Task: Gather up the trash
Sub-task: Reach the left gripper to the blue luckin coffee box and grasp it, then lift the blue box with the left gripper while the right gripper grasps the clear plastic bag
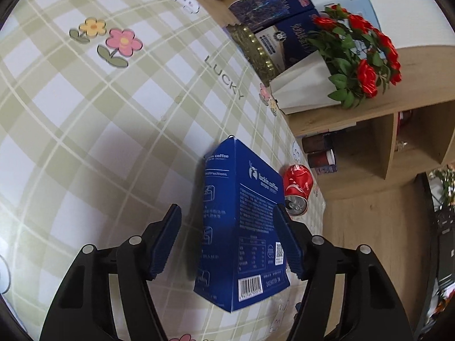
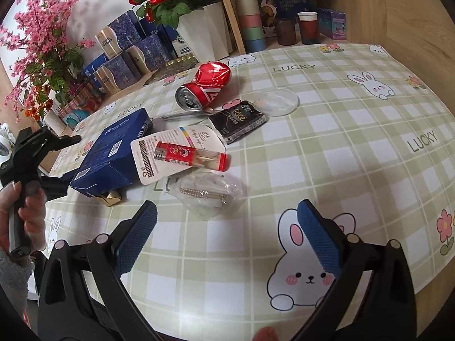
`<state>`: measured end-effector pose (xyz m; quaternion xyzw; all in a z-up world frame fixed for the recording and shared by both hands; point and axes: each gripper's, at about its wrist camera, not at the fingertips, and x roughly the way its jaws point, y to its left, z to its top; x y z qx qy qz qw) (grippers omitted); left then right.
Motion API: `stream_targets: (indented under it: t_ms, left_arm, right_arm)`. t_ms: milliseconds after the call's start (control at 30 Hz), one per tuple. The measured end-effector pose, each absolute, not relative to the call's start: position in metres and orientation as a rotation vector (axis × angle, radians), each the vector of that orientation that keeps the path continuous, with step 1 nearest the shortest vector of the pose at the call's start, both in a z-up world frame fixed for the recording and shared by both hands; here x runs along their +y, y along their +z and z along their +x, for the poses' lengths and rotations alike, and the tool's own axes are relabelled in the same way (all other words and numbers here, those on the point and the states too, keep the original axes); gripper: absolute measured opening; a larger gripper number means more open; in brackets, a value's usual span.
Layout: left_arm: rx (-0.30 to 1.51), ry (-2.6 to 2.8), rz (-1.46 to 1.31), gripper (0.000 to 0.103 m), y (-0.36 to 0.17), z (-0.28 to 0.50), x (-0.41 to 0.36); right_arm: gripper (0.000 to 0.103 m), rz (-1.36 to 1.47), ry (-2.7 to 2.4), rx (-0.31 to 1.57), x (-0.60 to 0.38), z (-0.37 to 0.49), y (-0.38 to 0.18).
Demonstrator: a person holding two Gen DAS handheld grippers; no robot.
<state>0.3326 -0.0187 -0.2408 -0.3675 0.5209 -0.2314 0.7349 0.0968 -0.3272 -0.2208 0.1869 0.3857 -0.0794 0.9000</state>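
Note:
A blue coffee box (image 1: 250,221) lies on the checked tablecloth between the fingers of my left gripper (image 1: 227,210). The right pad (image 1: 287,241) is at the box's side, while the left pad (image 1: 166,241) stands clear of it, so the gripper is open. A crushed red cola can (image 1: 297,187) lies just beyond the box. In the right wrist view the box (image 2: 111,156), the can (image 2: 207,85), a red lighter (image 2: 190,155) on a white card, a black wrapper (image 2: 239,120) and a clear bag (image 2: 210,193) are spread out. My right gripper (image 2: 227,210) hovers open just short of the bag.
A clear round lid (image 2: 277,101) lies past the wrapper. A white pot of red roses (image 2: 204,28), stacked dark boxes (image 2: 128,48), stacked cups (image 2: 250,20) and brown cups (image 2: 308,28) line the back. A hand (image 2: 28,210) holds the left gripper at the table's left edge.

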Motion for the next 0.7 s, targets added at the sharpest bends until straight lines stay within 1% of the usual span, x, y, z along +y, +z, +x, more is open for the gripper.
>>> stream_targets:
  t_ms: [67, 367, 400, 500, 533, 600, 700]
  left_arm:
    - [1.154, -0.514, -0.836, 0.062, -0.248, 0.337, -0.019]
    - [1.158, -0.608, -0.91, 0.062, -0.267, 0.345, -0.034]
    - [1.159, -0.612, -0.909, 0.06, -0.268, 0.345, -0.035]
    - [1.164, -0.638, -0.908, 0.049, -0.27, 0.345, -0.039]
    - [1.174, -0.634, -0.911, 0.037, -0.271, 0.345, -0.039]
    - [1.18, -0.627, -0.924, 0.035, -0.27, 0.343, -0.037]
    - [1.114, -0.638, -0.868, 0.022, -0.245, 0.335, -0.036]
  right_arm:
    - [0.097, 0.384, -0.158, 0.8, -0.327, 0.099, -0.221]
    - [0.097, 0.369, -0.151, 0.804, -0.329, 0.104, -0.222]
    - [0.097, 0.369, -0.148, 0.804, -0.329, 0.104, -0.222]
    - [0.097, 0.365, -0.146, 0.808, -0.328, 0.105, -0.222]
    - [0.097, 0.363, -0.145, 0.81, -0.328, 0.105, -0.222]
    - [0.097, 0.352, -0.146, 0.812, -0.327, 0.106, -0.222]
    - [0.097, 0.311, -0.143, 0.807, -0.324, 0.108, -0.22]
